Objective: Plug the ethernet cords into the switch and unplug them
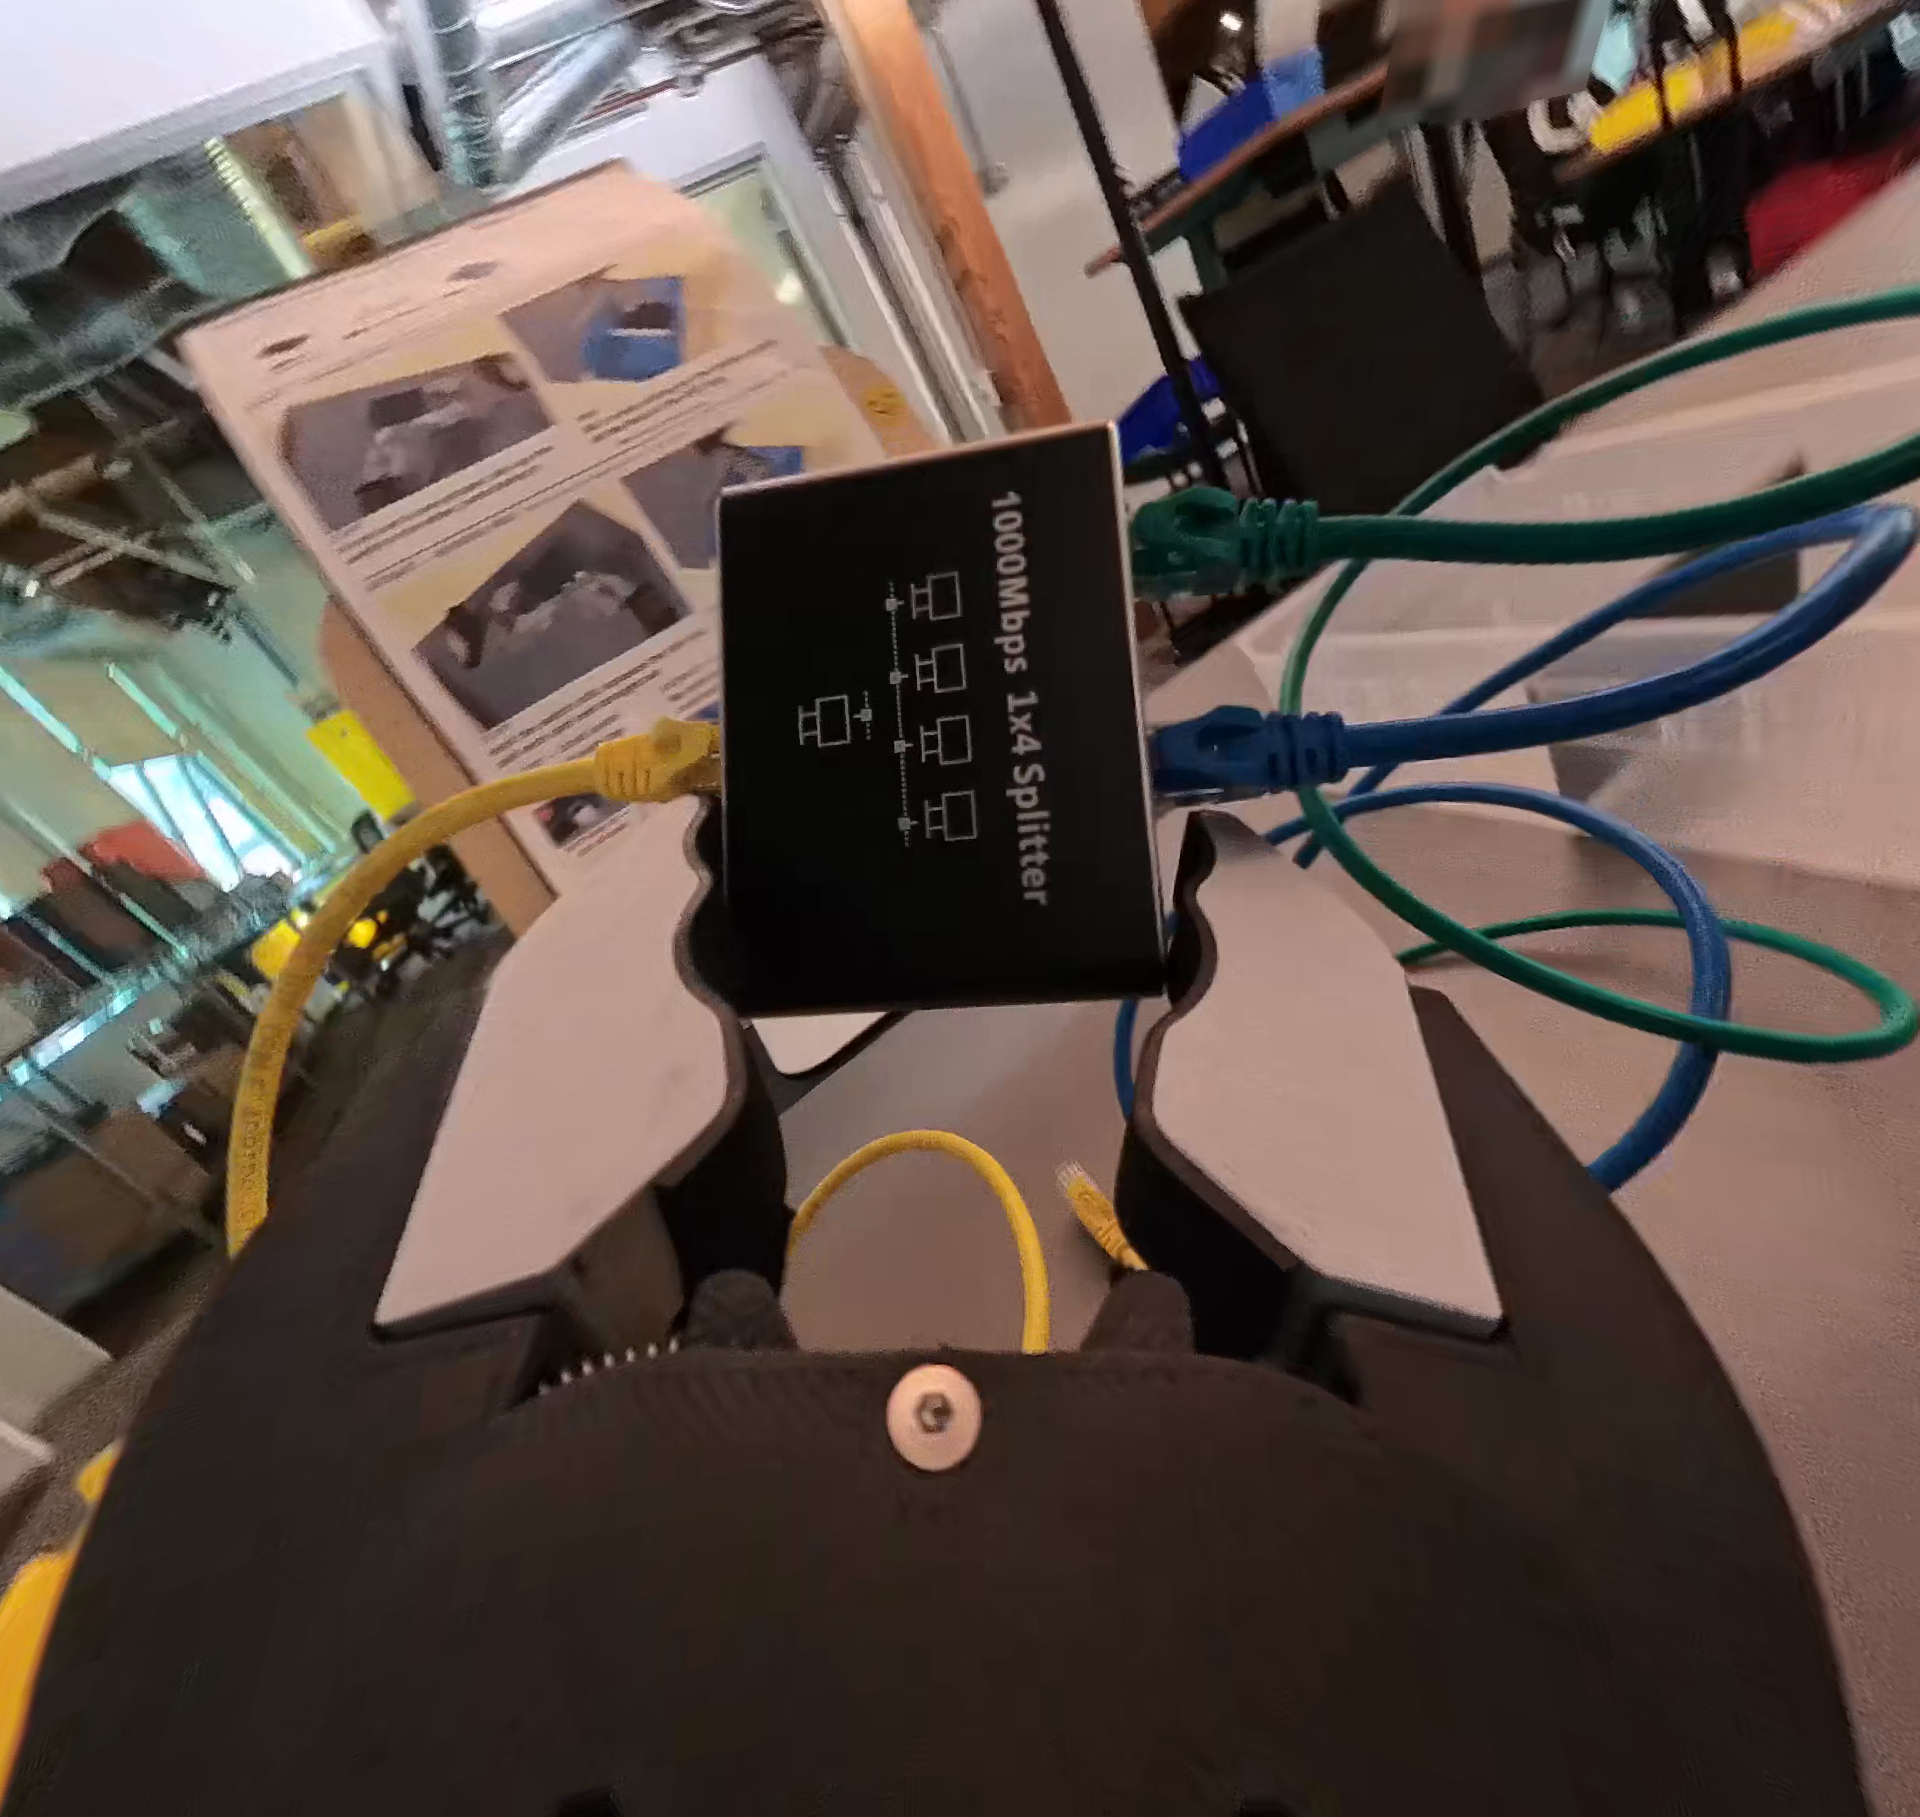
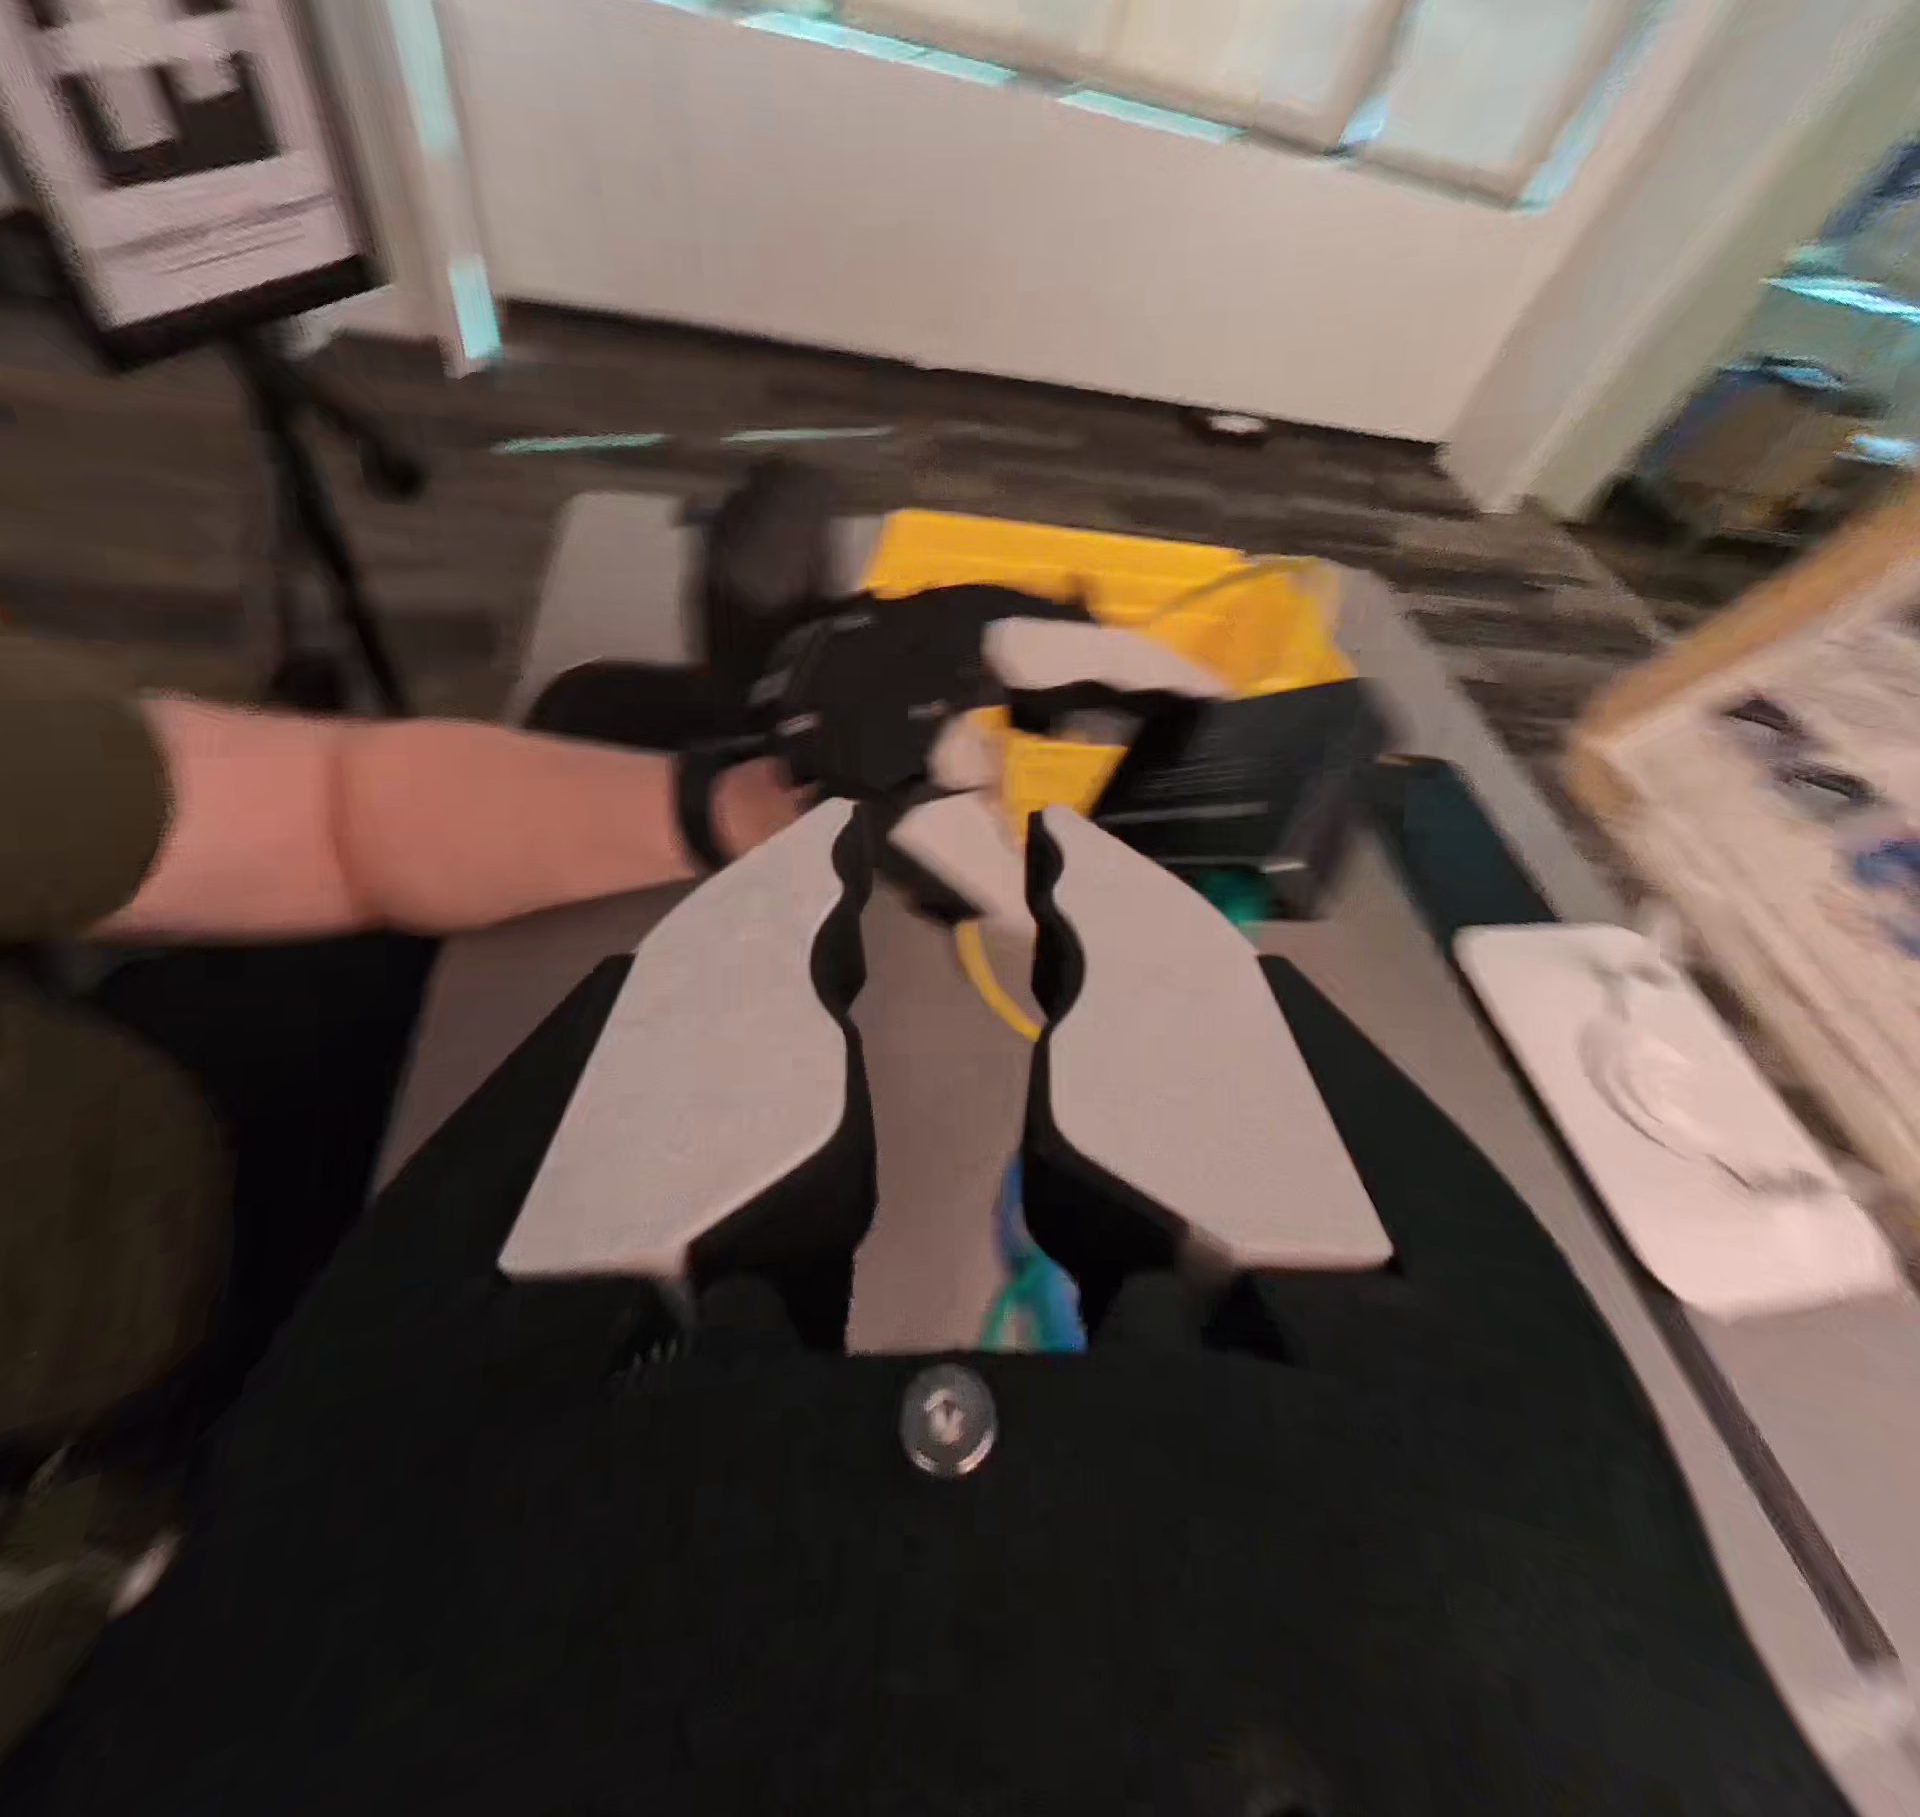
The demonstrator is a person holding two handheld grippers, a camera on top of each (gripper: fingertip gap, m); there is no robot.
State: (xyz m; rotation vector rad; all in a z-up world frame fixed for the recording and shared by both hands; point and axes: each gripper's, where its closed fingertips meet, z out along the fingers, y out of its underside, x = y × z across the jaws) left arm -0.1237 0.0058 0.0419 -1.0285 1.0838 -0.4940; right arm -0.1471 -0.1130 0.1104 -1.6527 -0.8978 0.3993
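Meanwhile, the left gripper clamps the black switch, yellow cord plugged at nine o'clock, green cord and blue cord at three; the right gripper, blurred, seems parted and empty.

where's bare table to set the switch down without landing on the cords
The bare grey tabletop on the near side of the blue ethernet cord and green ethernet cord loops looks free. Farther back those loops crowd it; the yellow ethernet cord lies under the left gripper holding the black box-shaped switch.
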